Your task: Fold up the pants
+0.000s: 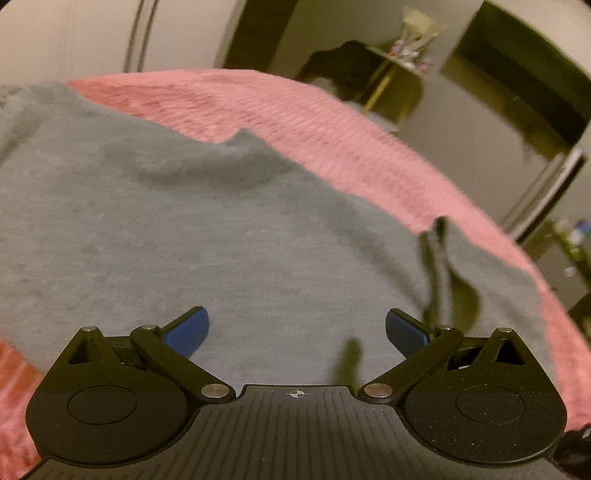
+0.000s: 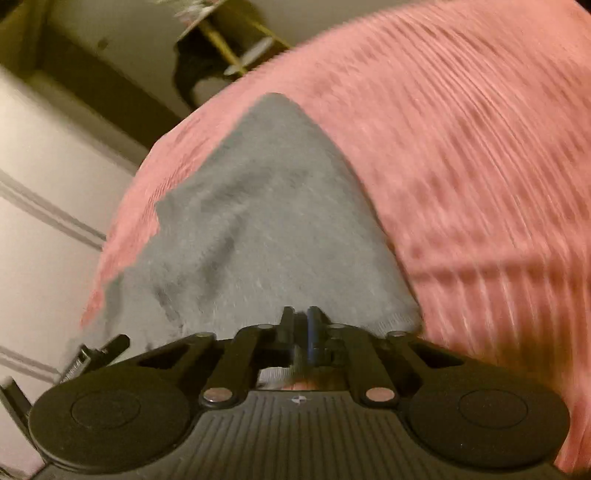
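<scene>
Your left gripper [image 1: 297, 334] stands wide apart, its blue pads [image 1: 188, 332] spread to either side with nothing between them, poised just above the grey pants [image 1: 207, 229]. Whether the pads touch the cloth you cannot tell from this view. The pants spread broadly in front of that gripper, covering most of the near part of the pink ribbed bedspread [image 1: 332, 147], with a raised fold across the middle and a dark drawstring [image 1: 434, 266] lying on the cloth toward the right.

Your right gripper [image 2: 301, 332] is pinched tight on an edge of the pants [image 2: 266, 221]; a ribbed hem shows just beneath its closed fingers. From that grip the grey cloth runs away from you, narrowing to a point on the pink bedspread [image 2: 461, 166], which fills the right side of the view. The right wrist view is smeared with motion blur.

Beyond the far edge of the bed, the left wrist view shows a gold-framed stand [image 1: 388, 77] holding small cluttered items, with a dark garment [image 1: 343, 66] draped beside it, against a pale wall [image 1: 92, 33].
</scene>
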`<state>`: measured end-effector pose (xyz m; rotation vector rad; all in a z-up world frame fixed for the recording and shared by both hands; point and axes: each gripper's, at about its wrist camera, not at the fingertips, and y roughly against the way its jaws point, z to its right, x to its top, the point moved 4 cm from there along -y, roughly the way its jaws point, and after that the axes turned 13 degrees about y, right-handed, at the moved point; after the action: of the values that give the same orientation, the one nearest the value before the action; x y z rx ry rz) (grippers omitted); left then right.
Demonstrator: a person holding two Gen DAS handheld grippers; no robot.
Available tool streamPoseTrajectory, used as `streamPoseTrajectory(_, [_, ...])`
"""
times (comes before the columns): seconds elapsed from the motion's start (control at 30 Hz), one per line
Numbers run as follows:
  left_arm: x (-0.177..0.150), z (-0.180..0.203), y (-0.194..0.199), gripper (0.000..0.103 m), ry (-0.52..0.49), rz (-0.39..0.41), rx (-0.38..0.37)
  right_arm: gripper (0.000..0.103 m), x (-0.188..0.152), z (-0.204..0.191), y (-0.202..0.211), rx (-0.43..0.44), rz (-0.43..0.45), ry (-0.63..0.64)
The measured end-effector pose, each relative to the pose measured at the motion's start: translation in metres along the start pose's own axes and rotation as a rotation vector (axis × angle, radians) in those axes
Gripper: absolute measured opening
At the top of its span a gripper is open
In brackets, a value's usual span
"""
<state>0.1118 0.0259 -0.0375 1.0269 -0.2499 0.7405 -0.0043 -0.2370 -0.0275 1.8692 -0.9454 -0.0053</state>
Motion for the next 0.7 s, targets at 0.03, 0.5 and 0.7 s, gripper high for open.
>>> streamPoseTrajectory(0.03, [0.000, 0.002, 0.002, 0.103, 0.003, -0.004, -0.032, 0.006, -0.003, 0.003, 0.003, 0.015, -0.009, -0.029])
streamPoseTrajectory(0.5, [-0.038, 0.064, -0.034, 0.102, -0.001, -0.321, -0.263, 0.025, 0.003, 0.003, 0.005, 0.107, 0.100, -0.018])
streamPoseTrajectory(0.7, [-0.042, 0.058, -0.062, 0.057, 0.243, -0.436, -0.331, 0.039, 0.006, -0.001, 0.016, 0.174, 0.168, -0.005])
